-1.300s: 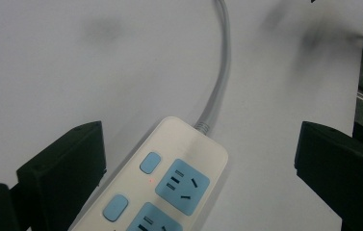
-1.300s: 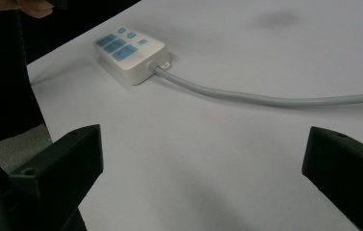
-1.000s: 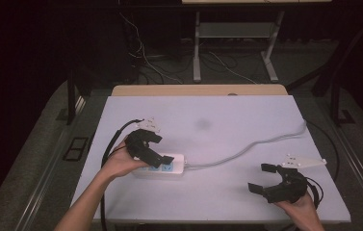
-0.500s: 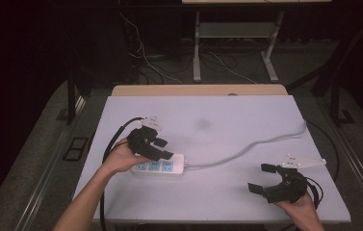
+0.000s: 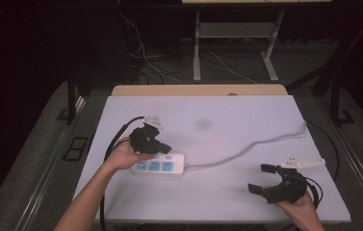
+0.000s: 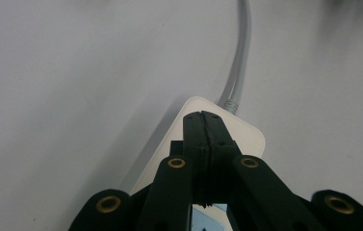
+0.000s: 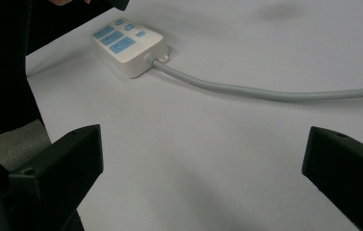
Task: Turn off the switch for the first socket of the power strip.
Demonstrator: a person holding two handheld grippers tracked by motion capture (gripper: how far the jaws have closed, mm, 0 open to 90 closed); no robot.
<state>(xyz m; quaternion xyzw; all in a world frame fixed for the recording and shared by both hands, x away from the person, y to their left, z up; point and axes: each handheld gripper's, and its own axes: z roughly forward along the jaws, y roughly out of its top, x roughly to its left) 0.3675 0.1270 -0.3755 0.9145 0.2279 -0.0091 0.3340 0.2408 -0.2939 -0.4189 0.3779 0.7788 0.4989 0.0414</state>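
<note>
One white table (image 5: 227, 115) carries a white power strip (image 5: 159, 165) left of centre, its grey cord (image 5: 246, 148) running right. Above the strip, the left gripper (image 5: 162, 148) has its jaws pressed together, empty. Near the front right corner, the right gripper (image 5: 261, 179) gapes wide, empty.

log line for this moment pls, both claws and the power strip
left claw: shut, over power strip | right claw: open, apart, holds nothing | cord: trails off right edge of table
</note>
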